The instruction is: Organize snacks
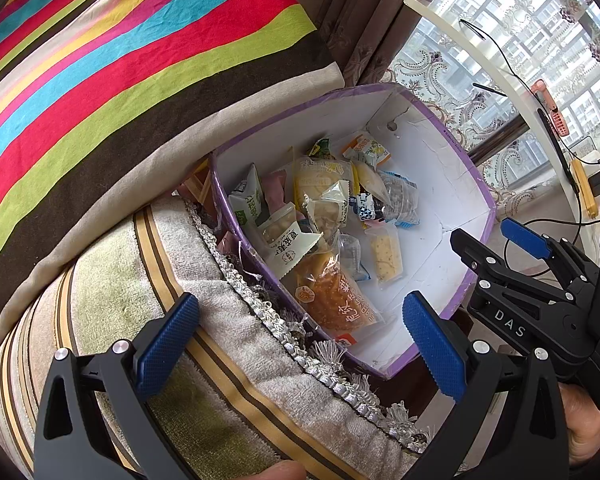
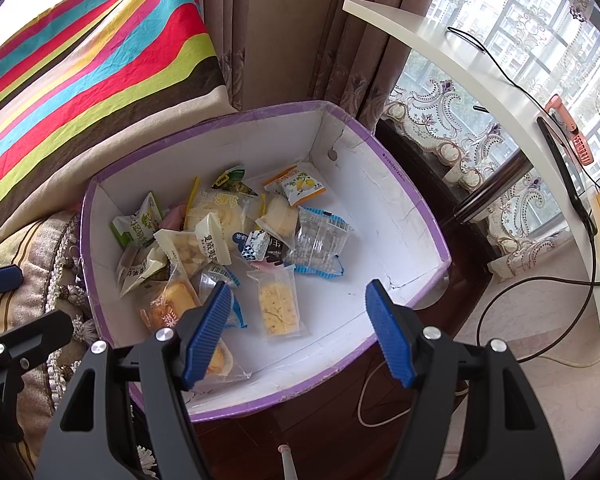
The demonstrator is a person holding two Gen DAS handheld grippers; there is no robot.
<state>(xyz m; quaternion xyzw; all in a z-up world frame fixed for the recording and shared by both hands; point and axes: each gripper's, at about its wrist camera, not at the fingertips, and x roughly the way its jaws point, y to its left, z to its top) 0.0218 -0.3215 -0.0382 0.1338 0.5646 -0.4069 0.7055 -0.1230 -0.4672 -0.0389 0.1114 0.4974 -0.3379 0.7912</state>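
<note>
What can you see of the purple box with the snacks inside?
The purple box is open on top, its card-like walls purple outside, white and creased inside, with a small hole near one corner. It stands beside the striped sofa cushion. Wrapped snacks are piled toward the sofa side; the other half of the floor is bare.

left claw open, right claw open, angled down
</note>
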